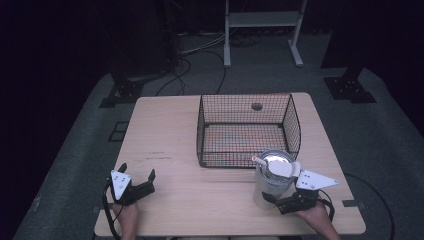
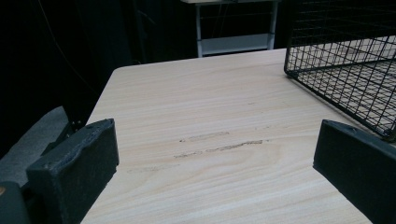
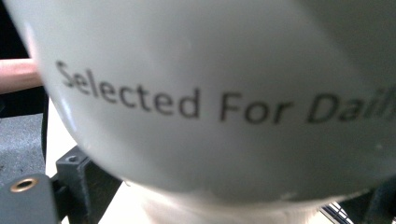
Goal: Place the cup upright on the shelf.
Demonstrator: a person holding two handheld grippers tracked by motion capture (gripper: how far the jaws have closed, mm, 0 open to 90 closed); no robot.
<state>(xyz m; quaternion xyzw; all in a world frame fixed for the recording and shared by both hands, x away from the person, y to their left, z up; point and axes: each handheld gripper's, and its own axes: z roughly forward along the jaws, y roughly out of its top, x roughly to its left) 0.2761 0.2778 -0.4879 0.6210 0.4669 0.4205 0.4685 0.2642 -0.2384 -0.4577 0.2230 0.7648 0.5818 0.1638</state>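
A white cup (image 1: 271, 182) with a silvery open top and a pale stick poking out stands at the table's front right, just before the wire basket (image 1: 202, 131). My right gripper (image 1: 276, 194) reaches it from the near side, its jaws against the cup's sides. In the right gripper view the cup (image 3: 210, 93) is very close, printed "Selected For Daily", with the right gripper (image 3: 224, 198) around its lower part. My left gripper (image 1: 137, 170) rests at the front left with jaws wide apart; in its own view the left gripper (image 2: 215, 154) frames bare wood.
The black wire basket (image 2: 336, 70) sits at the middle back of the wooden table (image 1: 165, 130) with nothing in it. Dark floor, cables and a white metal stand (image 1: 262, 20) lie beyond the far edge. Faint scuff marks (image 2: 219, 144) cross the wood ahead of the left gripper.
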